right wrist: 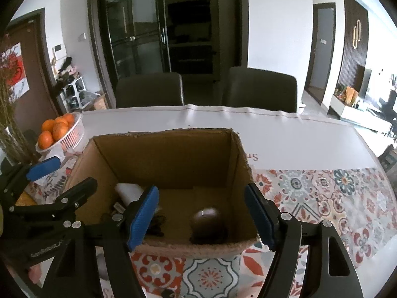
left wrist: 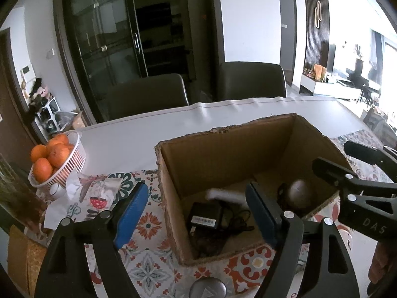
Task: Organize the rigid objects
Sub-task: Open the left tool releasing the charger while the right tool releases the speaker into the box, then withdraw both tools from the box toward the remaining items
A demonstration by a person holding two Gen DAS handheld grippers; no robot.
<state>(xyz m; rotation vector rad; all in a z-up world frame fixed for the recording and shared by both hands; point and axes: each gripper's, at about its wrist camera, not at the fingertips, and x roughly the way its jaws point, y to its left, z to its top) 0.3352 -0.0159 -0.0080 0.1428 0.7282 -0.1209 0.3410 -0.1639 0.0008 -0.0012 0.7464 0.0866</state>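
Both jaws gape empty — cardboard box (right wrist: 171, 164) holds adapter (left wrist: 204, 217), dark ball (right wrist: 207, 219), white tube (left wrist: 224, 195).

The right gripper (left wrist: 367, 173) reads "DAS"; the left gripper (right wrist: 64, 181), "GenRobot.A".

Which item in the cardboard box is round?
The dark brown ball-shaped object at the open cardboard box's right side; the black power adapter is boxy and the white piece elongated.
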